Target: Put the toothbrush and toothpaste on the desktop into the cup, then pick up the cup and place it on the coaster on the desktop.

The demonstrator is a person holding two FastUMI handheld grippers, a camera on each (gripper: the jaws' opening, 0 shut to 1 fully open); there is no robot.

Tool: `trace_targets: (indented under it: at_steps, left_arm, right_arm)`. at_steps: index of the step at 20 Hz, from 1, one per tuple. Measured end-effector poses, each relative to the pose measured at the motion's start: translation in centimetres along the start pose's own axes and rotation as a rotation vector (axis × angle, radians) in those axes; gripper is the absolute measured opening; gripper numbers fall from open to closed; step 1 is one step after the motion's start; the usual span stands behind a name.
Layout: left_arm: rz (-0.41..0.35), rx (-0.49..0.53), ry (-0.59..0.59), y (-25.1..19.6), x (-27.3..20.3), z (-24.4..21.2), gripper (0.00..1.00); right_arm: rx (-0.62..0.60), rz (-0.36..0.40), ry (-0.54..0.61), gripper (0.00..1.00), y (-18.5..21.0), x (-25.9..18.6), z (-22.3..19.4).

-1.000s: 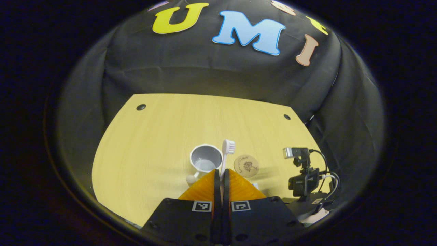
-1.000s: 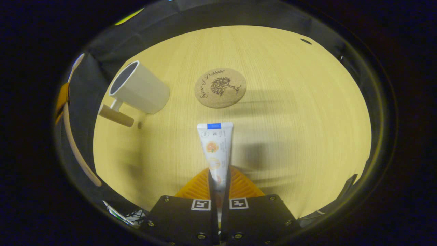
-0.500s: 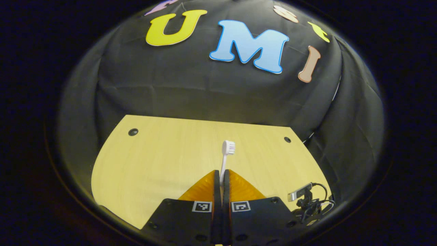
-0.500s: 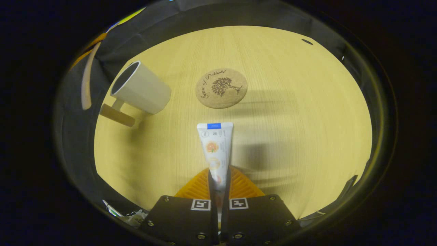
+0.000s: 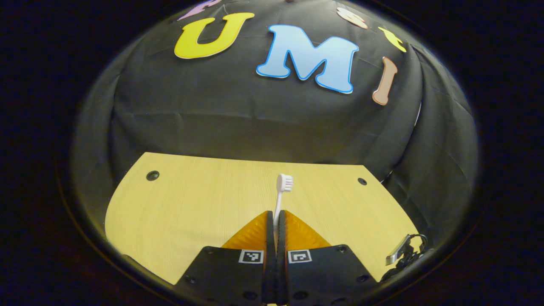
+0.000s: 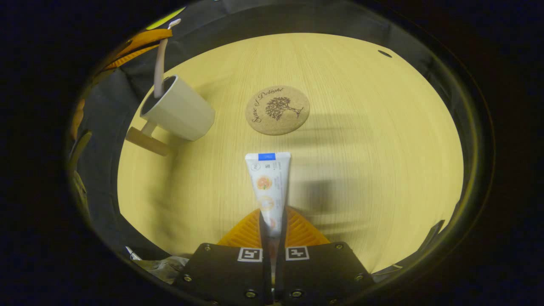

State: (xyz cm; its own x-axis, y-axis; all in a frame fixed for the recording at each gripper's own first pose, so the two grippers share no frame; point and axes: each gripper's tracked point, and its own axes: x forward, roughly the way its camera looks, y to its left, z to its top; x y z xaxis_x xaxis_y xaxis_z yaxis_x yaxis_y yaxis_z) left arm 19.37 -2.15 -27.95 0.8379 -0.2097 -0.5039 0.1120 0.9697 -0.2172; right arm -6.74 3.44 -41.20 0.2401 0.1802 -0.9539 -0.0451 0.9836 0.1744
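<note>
Lowering white plastic toothbrush (image 5: 282, 190), clamped in left jaws, into white handled cup (image 6: 180, 110) at ten o'clock; orange-printed white toothpaste tube (image 6: 268, 187), clamped in right jaws, next.

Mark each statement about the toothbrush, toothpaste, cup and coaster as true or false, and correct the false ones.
1. The right gripper grips the toothpaste. True.
2. The cup stands on the coaster. False: it stands on the desktop beside the bare coaster.
3. The left gripper is clamped on the toothbrush. True.
4. The toothpaste is inside the cup. False: the right gripper holds it above the desktop.
</note>
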Motion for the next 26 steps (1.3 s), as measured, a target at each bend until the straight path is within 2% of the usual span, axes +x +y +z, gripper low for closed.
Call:
trace_targets:
  at_steps: [8,9,10,11,13,14,15,16,17,18,19,20,23,26]
  left_arm:
    - [0.028,0.019,0.058,1.3,0.7,-4.5,0.07]
    - [0.033,0.026,0.061,1.5,0.5,-4.7,0.13]
    - [0.034,0.034,0.062,1.6,0.4,-4.9,0.08]
    - [0.036,0.035,0.064,1.7,0.1,-5.0,0.12]
    - [0.032,0.030,0.073,1.9,-0.3,-5.3,0.12]
    - [0.027,0.024,0.077,1.9,-0.6,-5.5,0.18]
    - [0.022,0.020,0.083,1.8,-0.9,-5.7,0.20]
    - [0.021,0.018,0.085,1.8,-1.0,-5.8,0.33]
    - [0.025,0.018,0.086,2.1,-1.3,-5.9,0.31]
    - [0.027,0.017,0.085,2.1,-1.7,-5.9,0.39]
    - [0.033,0.018,0.086,2.3,-2.0,-5.8,0.42]
    - [0.034,0.017,0.085,2.4,-2.4,-5.9,0.42]
    - [0.032,0.014,0.082,2.5,-3.6,-6.2,0.52]
    - [0.032,0.024,0.081,2.8,-5.7,-6.7,0.59]
  right_arm:
    - [0.003,-0.002,0.004,0.06,0.0,-0.1,0.0]
    - [0.003,-0.002,0.004,0.06,0.0,-0.1,0.0]
    - [0.003,-0.003,0.003,0.05,0.1,-0.1,0.0]
    - [0.003,-0.004,0.003,0.05,0.0,-0.1,0.1]
    - [0.003,-0.005,0.003,0.05,0.1,-0.1,0.0]
    - [0.004,-0.006,0.002,0.05,0.1,-0.1,0.0]
    - [0.003,-0.007,0.002,0.05,0.0,-0.1,0.0]
    - [0.003,-0.008,0.000,0.05,0.1,0.0,0.0]
    - [0.002,-0.009,-0.001,0.05,0.0,-0.1,0.0]
    - [0.002,-0.011,-0.002,0.05,0.1,-0.1,0.0]
    - [0.002,-0.013,-0.005,0.05,0.0,-0.1,0.1]
    - [0.001,-0.016,-0.009,0.05,0.1,-0.1,0.0]
    - [0.015,-0.010,-0.029,0.05,0.2,-0.1,0.2]
    - [0.076,0.010,-0.027,0.06,0.3,-0.2,0.3]
